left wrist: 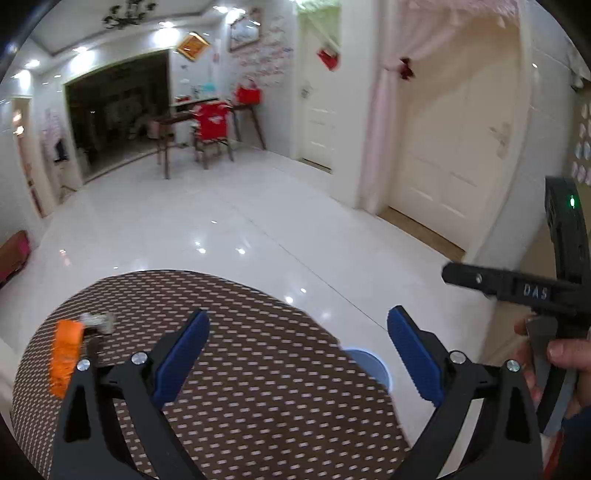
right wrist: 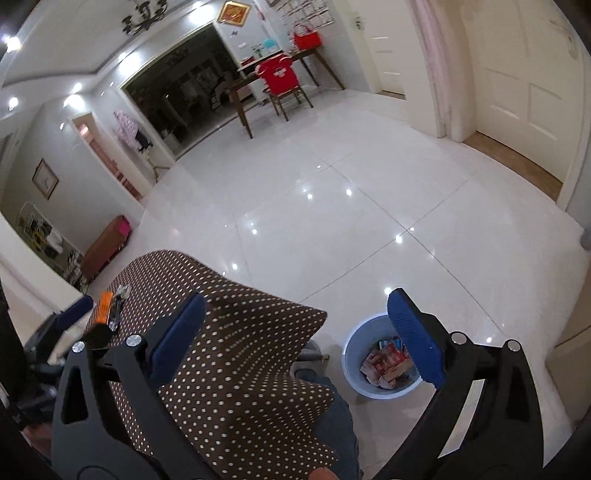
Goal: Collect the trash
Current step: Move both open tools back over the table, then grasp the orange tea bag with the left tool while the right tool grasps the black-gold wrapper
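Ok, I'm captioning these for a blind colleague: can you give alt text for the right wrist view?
The open right gripper hangs above a dotted brown tablecloth and a blue bin holding wrappers on the white tiled floor. An orange packet lies at the table's far left.

A home's living and dining area: glossy white floor tiles [right wrist: 369, 206], a chandelier [right wrist: 144, 16], panelled doors [right wrist: 524, 96], a dining table [right wrist: 258, 79] with a red-covered chair [right wrist: 282, 79], framed pictures [right wrist: 45, 179], and a spotted tablecloth [right wrist: 236, 354].

Pale letters "DAS" are showing on the black body of the right gripper [left wrist: 532, 291]; nothing else is reading clearly.
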`<state>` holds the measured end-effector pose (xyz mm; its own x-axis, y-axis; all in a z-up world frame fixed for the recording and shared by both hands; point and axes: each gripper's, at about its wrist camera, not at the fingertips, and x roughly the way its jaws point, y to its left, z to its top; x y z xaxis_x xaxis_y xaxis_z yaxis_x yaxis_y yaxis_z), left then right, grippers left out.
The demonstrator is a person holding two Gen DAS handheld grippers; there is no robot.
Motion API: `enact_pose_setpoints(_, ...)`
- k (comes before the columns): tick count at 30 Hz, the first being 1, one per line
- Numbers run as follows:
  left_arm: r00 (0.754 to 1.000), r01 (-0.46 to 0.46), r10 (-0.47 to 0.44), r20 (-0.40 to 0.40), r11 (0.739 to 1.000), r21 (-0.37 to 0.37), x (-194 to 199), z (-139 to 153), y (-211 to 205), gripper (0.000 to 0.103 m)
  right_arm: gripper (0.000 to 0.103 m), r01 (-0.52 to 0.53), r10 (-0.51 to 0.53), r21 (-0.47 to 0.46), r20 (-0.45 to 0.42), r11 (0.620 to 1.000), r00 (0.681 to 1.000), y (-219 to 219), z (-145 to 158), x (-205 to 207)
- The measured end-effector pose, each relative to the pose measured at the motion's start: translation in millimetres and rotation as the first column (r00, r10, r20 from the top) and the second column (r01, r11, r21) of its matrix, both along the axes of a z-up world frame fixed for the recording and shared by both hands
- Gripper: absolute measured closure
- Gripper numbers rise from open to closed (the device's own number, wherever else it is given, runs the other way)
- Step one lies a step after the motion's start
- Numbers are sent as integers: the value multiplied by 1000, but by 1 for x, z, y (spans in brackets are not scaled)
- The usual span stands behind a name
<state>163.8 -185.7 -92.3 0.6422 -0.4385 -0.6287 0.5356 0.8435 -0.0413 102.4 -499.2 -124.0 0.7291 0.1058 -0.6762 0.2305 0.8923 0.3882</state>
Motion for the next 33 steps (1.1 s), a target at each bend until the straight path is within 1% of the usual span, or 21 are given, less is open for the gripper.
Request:
enact_pose_setpoints(3,998,-57,58,18,998,-19,0,8,28,8,6,-38,38,-11,-1,999,999,18,3,8)
enact_pose_setpoints(7,988,-149,150,28,989,-24,7,10,62,8,6,-98,98,-23,-3,995,995,46,4,23)
enact_pose_setpoints(10,974,-225,226,14,974,-27,13,6,98,8,6,-146,145,-34,-8,989,989,69,5,34)
enact_pose_setpoints(13,960,-280,280,10,960,-18,22,0,125,8,6,-192,192,-47,-13,980,981,96,6,43)
enact_pose_setpoints(17,932,-362,362,11,932,29,37,-17,165,8,6,-247,245,-62,-26,967,969,126,7,55)
enact_pose_setpoints(23,887,-456,460,-28,885,95,61,-54,228,8,6,-317,313,-81,-52,945,948,167,1,71)
enact_pose_setpoints(25,882,-457,468,-59,879,135,74,-68,239,8,6,-335,330,-86,-63,938,942,177,-2,79)
enact_pose_setpoints(26,880,-459,471,-62,876,148,76,-73,242,8,6,-346,340,-85,-69,935,938,184,-4,82)
enact_pose_setpoints(31,902,-395,422,-94,892,219,103,-93,241,8,6,-383,377,-81,-82,920,923,204,-11,94)
enact_pose_setpoints(33,909,-370,402,-109,900,231,109,-96,239,8,6,-397,390,-84,-89,914,917,213,-14,99)
